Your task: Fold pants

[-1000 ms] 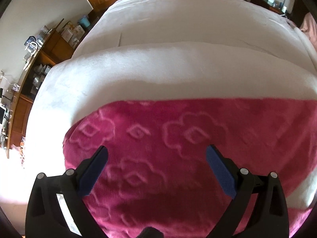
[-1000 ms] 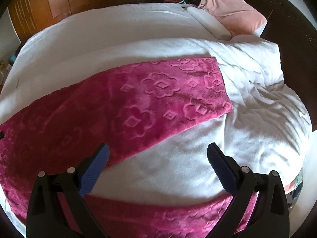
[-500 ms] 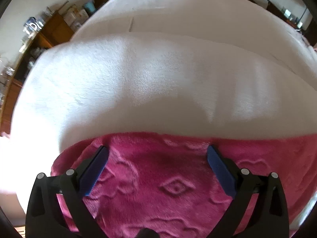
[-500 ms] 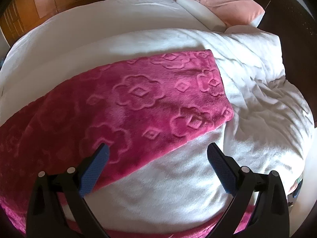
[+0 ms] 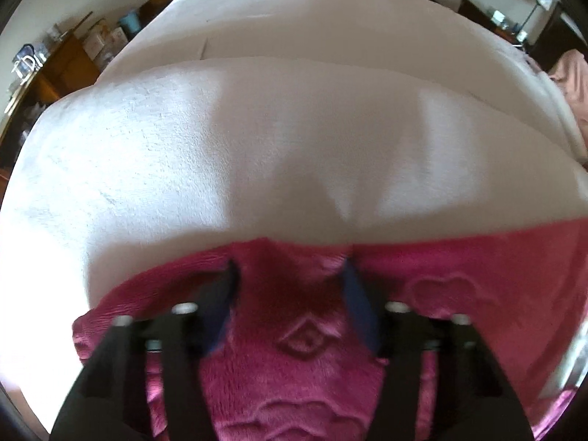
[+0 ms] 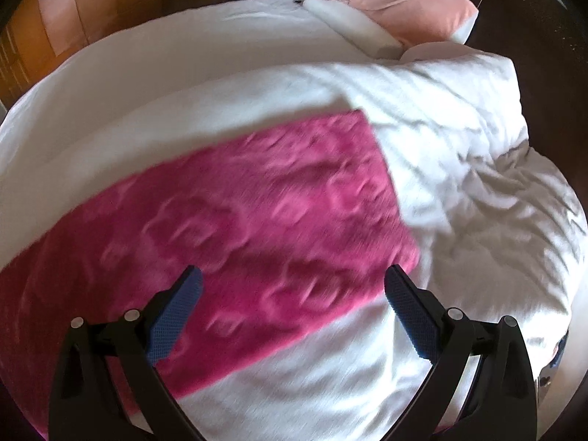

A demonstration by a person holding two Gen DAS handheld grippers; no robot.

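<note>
Closing on a bunched fold at the far edge of the pink fleece pants (image 5: 308, 345) on the white bed (image 5: 257, 139), left tongs (image 5: 290, 275) are nearer; right tongs (image 6: 294, 286) hang open w/ nothing held above one leg, whose long axis runs near-left to far-right.

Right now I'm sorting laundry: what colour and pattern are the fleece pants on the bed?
Deep pink fleece pants embossed with flowers and diamonds, clearest in the right wrist view.

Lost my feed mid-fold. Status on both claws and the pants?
Left claw closing on pants edge, fabric bunched between pads. Right claw open, over pants leg end. White bedding underneath, nothing in the way.
</note>
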